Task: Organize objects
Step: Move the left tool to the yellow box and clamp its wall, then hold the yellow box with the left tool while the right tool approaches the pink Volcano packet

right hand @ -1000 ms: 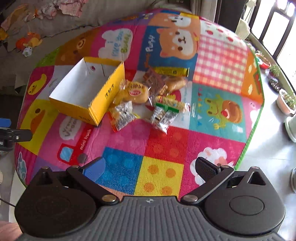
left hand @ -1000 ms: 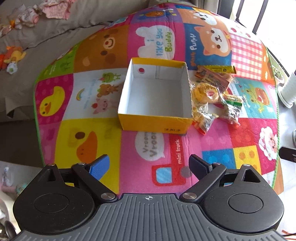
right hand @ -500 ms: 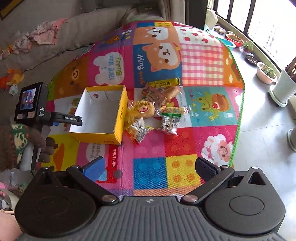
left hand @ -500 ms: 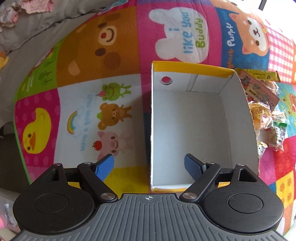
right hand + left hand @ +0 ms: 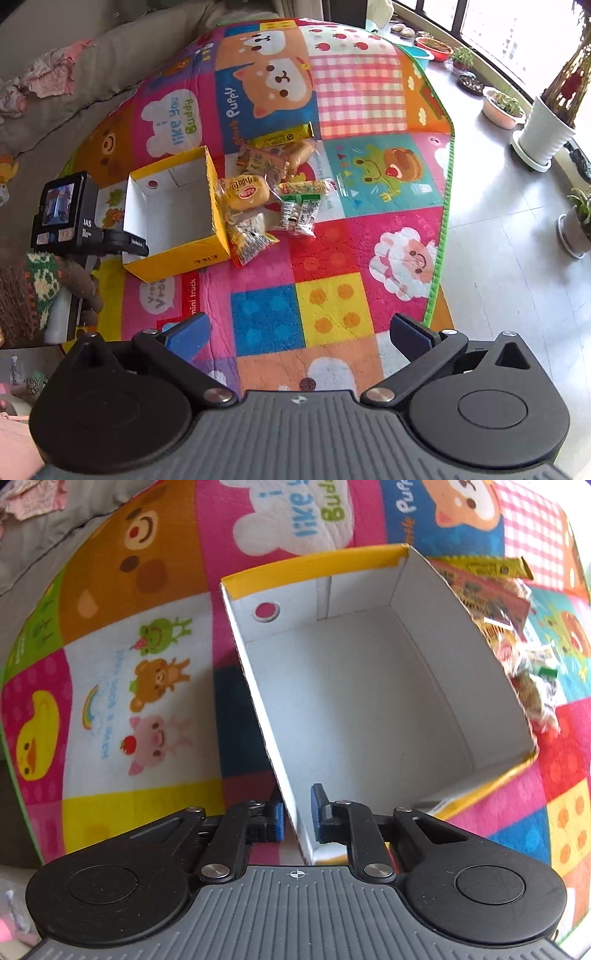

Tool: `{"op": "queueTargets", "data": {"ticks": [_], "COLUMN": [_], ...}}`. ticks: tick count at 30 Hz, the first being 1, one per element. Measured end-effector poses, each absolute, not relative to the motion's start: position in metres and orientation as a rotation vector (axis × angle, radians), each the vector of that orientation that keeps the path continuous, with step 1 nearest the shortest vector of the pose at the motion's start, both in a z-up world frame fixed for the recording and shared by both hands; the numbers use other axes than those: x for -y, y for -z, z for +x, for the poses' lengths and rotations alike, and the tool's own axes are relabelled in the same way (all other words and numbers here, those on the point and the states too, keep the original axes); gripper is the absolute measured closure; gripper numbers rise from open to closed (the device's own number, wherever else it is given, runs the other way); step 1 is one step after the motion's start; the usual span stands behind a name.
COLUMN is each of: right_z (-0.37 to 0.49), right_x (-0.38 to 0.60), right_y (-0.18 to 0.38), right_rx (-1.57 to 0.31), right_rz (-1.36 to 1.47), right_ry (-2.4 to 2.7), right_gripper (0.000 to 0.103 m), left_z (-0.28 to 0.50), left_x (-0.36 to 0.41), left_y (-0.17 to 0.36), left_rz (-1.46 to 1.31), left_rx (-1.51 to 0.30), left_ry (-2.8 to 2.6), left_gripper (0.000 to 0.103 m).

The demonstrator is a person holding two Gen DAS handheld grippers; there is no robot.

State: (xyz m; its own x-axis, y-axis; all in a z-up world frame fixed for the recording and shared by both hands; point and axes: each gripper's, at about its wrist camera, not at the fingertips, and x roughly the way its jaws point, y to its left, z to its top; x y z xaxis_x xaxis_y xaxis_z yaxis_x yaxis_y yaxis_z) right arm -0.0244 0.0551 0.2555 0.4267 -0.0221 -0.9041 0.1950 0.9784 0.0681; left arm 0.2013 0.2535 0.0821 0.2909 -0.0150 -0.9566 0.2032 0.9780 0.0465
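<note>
An empty yellow box [image 5: 351, 594] with a white inside sits on the colourful play mat [image 5: 159, 686]. My left gripper [image 5: 296, 818] has its jaws closing tight on the box's left wall near the front corner, one blue pad [image 5: 317, 808] inside and the other outside. In the right wrist view the box [image 5: 184, 262] is at mid left, and the left gripper [image 5: 131, 243] grips it there. A pile of wrapped snacks [image 5: 266, 195] lies on the mat against the box's right side. My right gripper [image 5: 299, 336] hovers open over the mat's near squares, holding nothing.
A grey sofa [image 5: 122, 62] with scattered clothes borders the mat at the back left. Tiled floor [image 5: 498, 258] with several plant pots [image 5: 543, 136] runs along the windows on the right. A person's patterned sleeve [image 5: 26, 295] holds the left gripper.
My left gripper came down to the box and shut on its left wall. The box has turned a little. The right gripper rose, and its view rolled.
</note>
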Motion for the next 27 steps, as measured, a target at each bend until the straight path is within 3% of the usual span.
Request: {"op": "queueTargets", "data": {"ticks": [5, 12, 16, 23, 27], "right_z": [0.029, 0.094, 0.118, 0.179, 0.24], "right_x": [-0.029, -0.013, -0.014, 0.0, 0.015], "right_y": [-0.228, -0.125, -0.092, -0.136, -0.151], "right_rx": [-1.149, -1.291, -1.265, -0.991, -0.941], "right_rz": [0.152, 0.138, 0.153, 0.023, -0.016], "right_ry": [0.026, -0.1, -0.152, -0.155, -0.17], "right_gripper": [0.0, 0.0, 0.0, 0.0, 0.0], "left_z": [0.199, 0.205, 0.207, 0.207, 0.205], "left_x": [-0.257, -0.258, -0.257, -0.259, -0.257], "left_y": [-0.083, -0.081, -0.081, -0.085, -0.084], "left_rz": [0.112, 0.125, 0.088, 0.023, -0.003], "left_rx": [-1.323, -1.357, -1.37, -1.381, -1.391], "left_ry": [0.051, -0.031, -0.089, -0.145, -0.165], "left_gripper": [0.093, 0.093, 0.093, 0.093, 0.093]}}
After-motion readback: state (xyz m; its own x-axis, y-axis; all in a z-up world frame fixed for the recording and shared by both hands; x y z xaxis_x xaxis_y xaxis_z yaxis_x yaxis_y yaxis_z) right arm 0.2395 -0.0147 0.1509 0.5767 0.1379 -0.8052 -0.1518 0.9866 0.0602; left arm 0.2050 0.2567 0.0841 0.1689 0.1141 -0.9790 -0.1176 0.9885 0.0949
